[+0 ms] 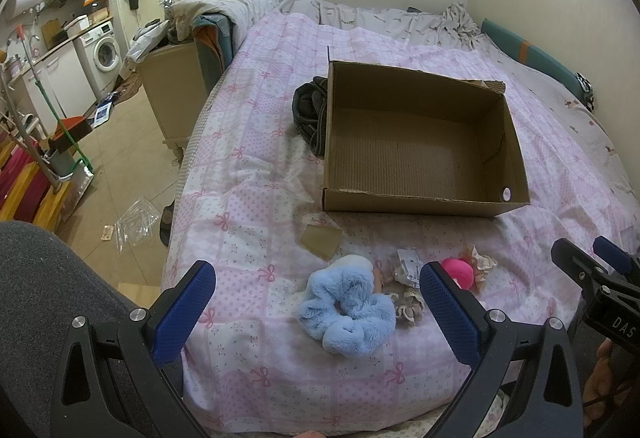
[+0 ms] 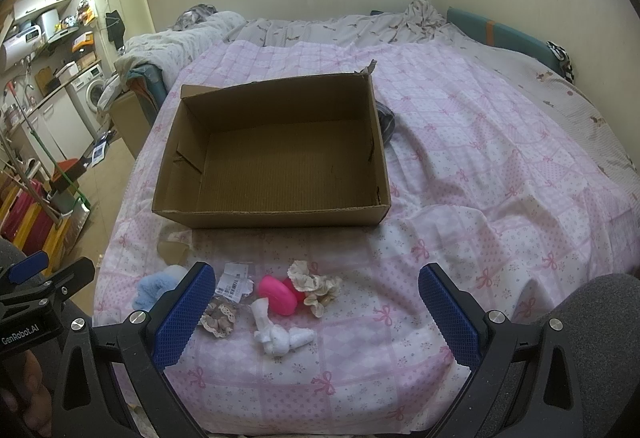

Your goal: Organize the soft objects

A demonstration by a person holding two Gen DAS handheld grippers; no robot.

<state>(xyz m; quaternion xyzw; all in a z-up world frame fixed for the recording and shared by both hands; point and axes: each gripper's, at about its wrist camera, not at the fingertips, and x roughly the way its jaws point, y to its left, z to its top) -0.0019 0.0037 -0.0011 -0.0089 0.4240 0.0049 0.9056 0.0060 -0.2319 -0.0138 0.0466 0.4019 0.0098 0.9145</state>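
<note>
Two grippers hover over the near edge of a bed (image 2: 500,142) covered in a pink patchwork quilt, both with fingers spread wide and holding nothing. Between the left gripper's (image 1: 316,288) fingers lies a fluffy blue scrunchie (image 1: 347,312), with a brown frilly scrunchie (image 1: 408,304) touching its right side and a crumpled plastic packet (image 1: 407,265) just beyond. A pink ball (image 1: 459,272) sits beside the left gripper's right fingertip, next to a cream scrunchie (image 1: 482,262). Ahead of the right gripper (image 2: 316,288), toward its left finger, a white knotted cloth (image 2: 278,334) lies nearest, with the pink ball (image 2: 278,296) and cream scrunchie (image 2: 316,288) just beyond it. An open cardboard box (image 2: 272,216) stands empty farther ahead of both grippers, a dark garment (image 1: 308,110) touching its left wall in the left wrist view. A tan scrap (image 1: 322,240) lies between box and scrunchies.
</note>
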